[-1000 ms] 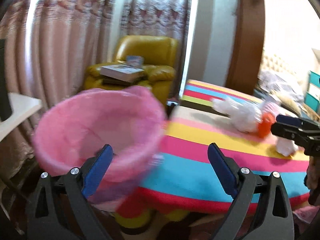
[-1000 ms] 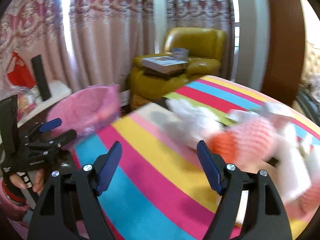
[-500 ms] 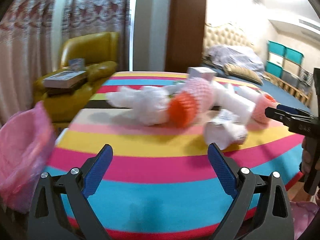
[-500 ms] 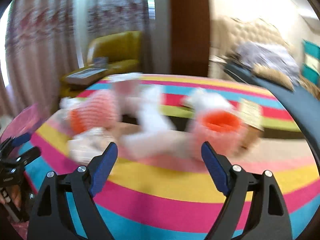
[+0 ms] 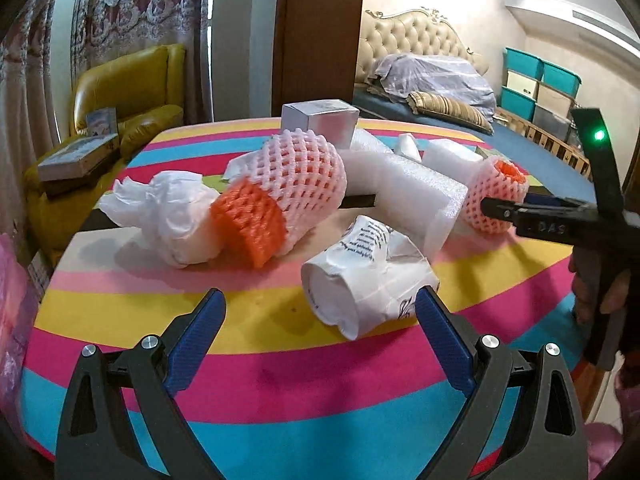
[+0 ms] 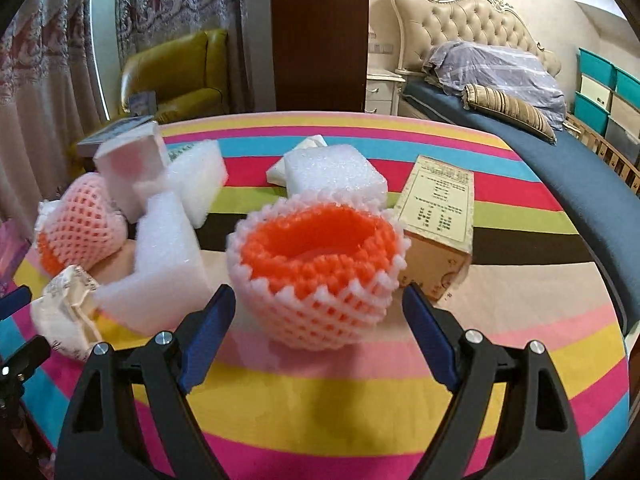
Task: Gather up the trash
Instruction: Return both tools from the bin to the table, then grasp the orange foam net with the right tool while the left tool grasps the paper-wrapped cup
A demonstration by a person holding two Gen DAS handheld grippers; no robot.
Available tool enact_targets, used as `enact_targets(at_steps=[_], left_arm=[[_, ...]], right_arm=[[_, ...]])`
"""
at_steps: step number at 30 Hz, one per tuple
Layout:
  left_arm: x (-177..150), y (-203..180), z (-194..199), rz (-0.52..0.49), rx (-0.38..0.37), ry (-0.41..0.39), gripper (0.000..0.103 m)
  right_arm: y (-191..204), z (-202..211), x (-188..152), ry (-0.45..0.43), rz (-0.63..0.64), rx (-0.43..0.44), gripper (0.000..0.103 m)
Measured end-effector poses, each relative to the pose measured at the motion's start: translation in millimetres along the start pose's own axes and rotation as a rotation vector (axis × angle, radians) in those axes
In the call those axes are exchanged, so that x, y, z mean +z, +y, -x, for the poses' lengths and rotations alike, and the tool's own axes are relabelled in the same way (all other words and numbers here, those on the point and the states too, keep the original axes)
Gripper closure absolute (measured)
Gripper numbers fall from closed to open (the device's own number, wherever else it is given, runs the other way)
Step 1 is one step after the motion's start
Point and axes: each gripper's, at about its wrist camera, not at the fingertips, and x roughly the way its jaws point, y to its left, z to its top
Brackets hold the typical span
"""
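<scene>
Litter lies on the striped round table [image 5: 256, 364]. My left gripper [image 5: 320, 312] is open and low over the table, with a crumpled white paper cup [image 5: 368, 276] just ahead between its blue fingertips, untouched. Behind the cup lie a large pink-and-orange foam net [image 5: 280, 196], a wad of tissue [image 5: 168, 212] and a white foam block [image 5: 404, 196]. My right gripper [image 6: 318, 304] is open around the near side of a small foam net cup [image 6: 320, 264]; its pads do not press on it. The same gripper [image 5: 508, 206] shows at the right, held by a hand [image 5: 600, 292].
A tan printed carton [image 6: 440, 216], more foam pieces [image 6: 336, 172] and a silver box [image 5: 320, 122] lie farther back. A pink bag [image 5: 12, 304] hangs off the table's left edge. A yellow armchair [image 5: 132, 92], curtains and a bed [image 6: 500, 68] stand beyond.
Both views have swung right, from the pink bag to the litter on the table, and closed in on it. The right jaws stand slightly wider than a second ago.
</scene>
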Motion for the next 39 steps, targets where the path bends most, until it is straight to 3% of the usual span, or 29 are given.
enact_targets(at_steps=[3, 6, 7, 10, 19, 21, 39], left_arm=[[5, -1, -5, 0.017, 0.003, 0.009, 0.014], [7, -7, -11, 0.022, -0.003, 0.021, 0.014], [8, -11, -12, 0.015, -0.007, 0.023, 0.014], [9, -24, -15, -0.017, 0.008, 0.015, 0.014], [24, -33, -36, 0.004, 0.064, 0.051, 0.015], [22, -36, -42, -0.017, 0.067, 0.062, 0.025], [9, -57, -20, -0.12, 0.118, -0.08, 0.029]], right_arm=[[-5, -3, 4, 0.001, -0.032, 0.009, 0.021], [-8, -3, 2, -0.006, -0.045, 0.032, 0.039], [-9, -3, 2, -0.011, -0.046, 0.035, 0.052], [-10, 2, 1, -0.041, -0.05, 0.04, 0.065], [-12, 19, -5, -0.105, -0.072, 0.052, 0.067], [-12, 18, -5, -0.105, -0.073, 0.055, 0.067], [-7, 31, -10, -0.155, -0.048, 0.047, 0.067]])
